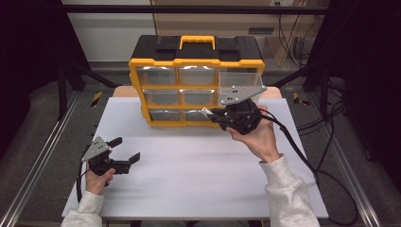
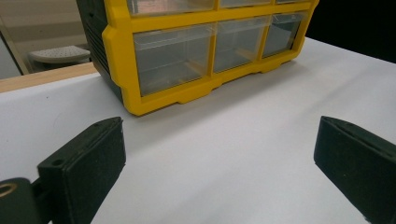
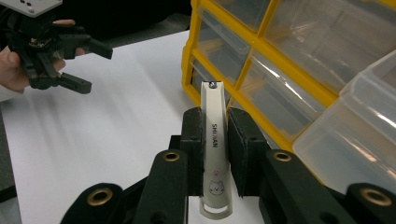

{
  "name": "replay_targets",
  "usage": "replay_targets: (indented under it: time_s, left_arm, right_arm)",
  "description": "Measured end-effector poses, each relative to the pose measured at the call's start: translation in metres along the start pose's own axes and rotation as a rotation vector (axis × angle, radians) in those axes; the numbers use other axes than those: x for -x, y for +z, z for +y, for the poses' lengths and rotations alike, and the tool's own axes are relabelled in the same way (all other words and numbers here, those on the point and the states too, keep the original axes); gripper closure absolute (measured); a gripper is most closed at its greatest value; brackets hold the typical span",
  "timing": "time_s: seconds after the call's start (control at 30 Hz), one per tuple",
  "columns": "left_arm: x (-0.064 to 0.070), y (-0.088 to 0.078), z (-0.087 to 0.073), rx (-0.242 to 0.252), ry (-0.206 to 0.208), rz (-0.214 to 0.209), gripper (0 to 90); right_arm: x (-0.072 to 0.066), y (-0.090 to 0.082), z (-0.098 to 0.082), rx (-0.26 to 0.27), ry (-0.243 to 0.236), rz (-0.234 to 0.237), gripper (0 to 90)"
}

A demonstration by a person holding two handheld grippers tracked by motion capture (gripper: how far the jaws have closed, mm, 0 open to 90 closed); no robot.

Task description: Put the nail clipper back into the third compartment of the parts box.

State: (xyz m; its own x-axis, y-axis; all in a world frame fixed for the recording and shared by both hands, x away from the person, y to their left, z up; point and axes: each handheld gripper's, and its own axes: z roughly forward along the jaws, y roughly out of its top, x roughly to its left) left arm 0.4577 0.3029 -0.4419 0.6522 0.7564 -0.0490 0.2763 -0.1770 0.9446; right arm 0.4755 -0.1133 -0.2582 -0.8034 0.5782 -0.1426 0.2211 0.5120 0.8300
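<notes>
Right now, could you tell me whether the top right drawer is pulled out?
Pulled out: the top right drawer juts forward past the yellow frame.

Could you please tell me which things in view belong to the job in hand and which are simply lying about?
In use:
- white nail clipper, clamped in the right gripper
- pulled-out clear drawer of the yellow organizer

Idle:
- left gripper, open above the white table
- closed drawers
</notes>
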Motion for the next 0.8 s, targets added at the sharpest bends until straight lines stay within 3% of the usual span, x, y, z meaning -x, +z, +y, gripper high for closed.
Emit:
replay_targets:
  time_s: [0.8]
  left_arm:
    - [0.0,0.0,0.0,0.0,0.001,0.0,1.6]
  right_arm:
    - [0.01,-0.031,0.024,0.037,0.002,-0.059,77.1]
